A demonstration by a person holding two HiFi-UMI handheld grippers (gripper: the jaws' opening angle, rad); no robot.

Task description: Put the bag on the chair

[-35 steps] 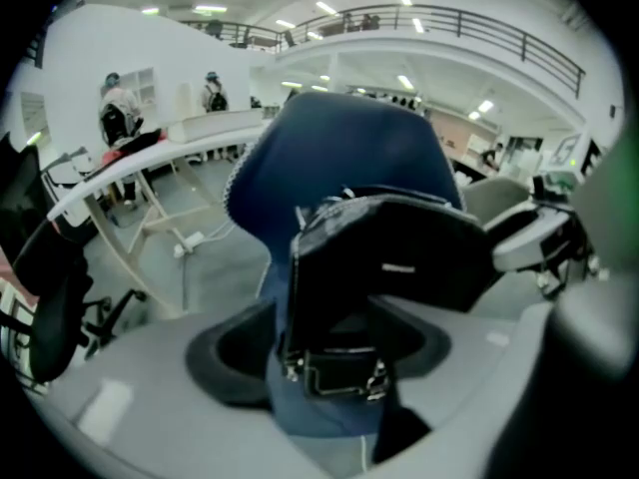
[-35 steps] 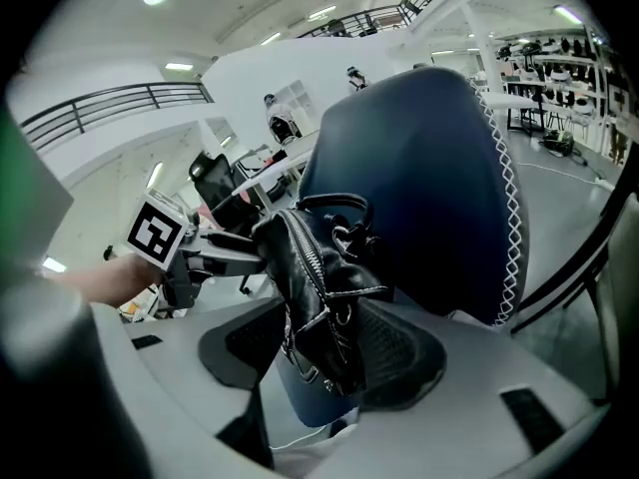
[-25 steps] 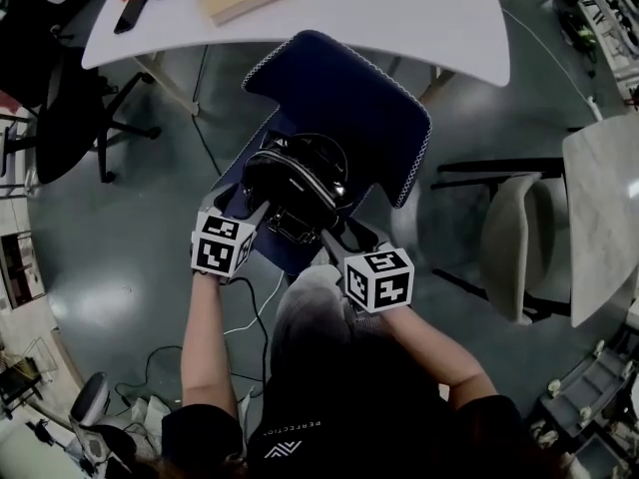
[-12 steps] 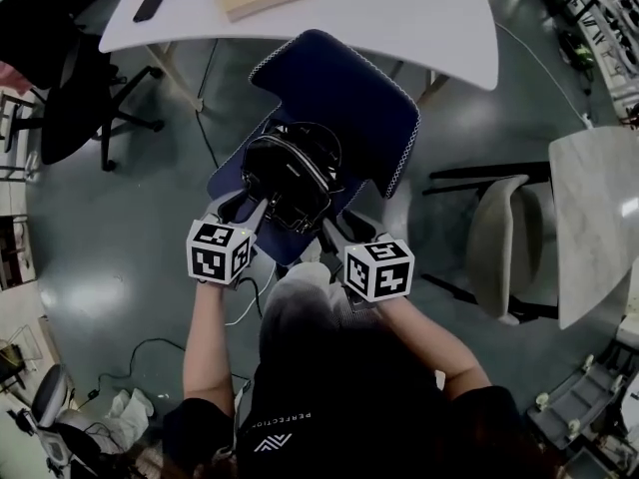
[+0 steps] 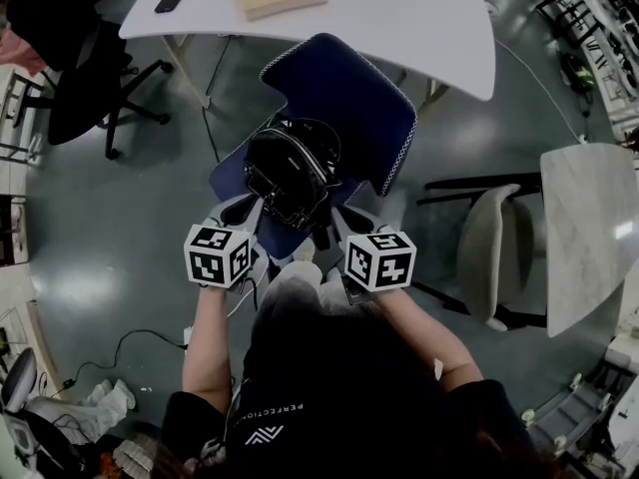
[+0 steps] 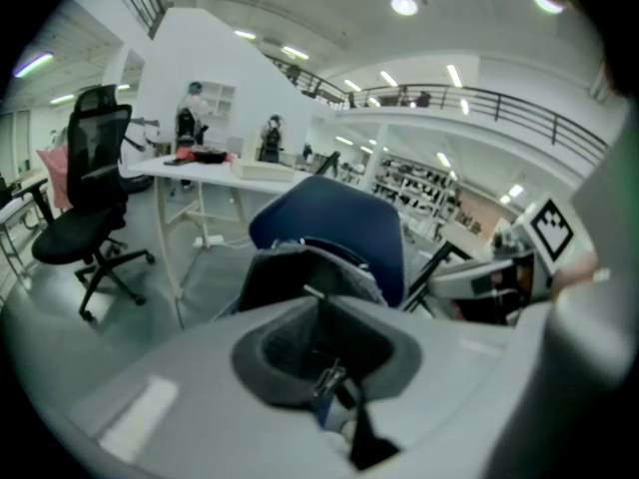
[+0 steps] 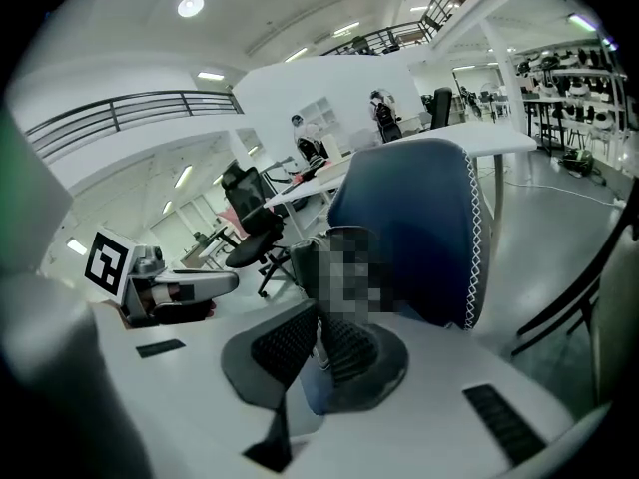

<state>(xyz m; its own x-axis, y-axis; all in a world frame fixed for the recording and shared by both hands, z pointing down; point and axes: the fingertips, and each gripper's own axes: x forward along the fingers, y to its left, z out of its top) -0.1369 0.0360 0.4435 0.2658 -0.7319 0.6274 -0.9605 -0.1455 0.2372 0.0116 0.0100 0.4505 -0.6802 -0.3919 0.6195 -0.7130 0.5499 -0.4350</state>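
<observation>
Black bag (image 5: 288, 173) rests on the blue chair (image 5: 349, 108)

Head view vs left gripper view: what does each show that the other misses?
Head view only: the beige chair, a second pale table, the person's shirt. Left gripper view only: the balcony railing, ceiling lights, people behind the white table. Both: the bag on the blue chair, that white table, the black office chair.
</observation>
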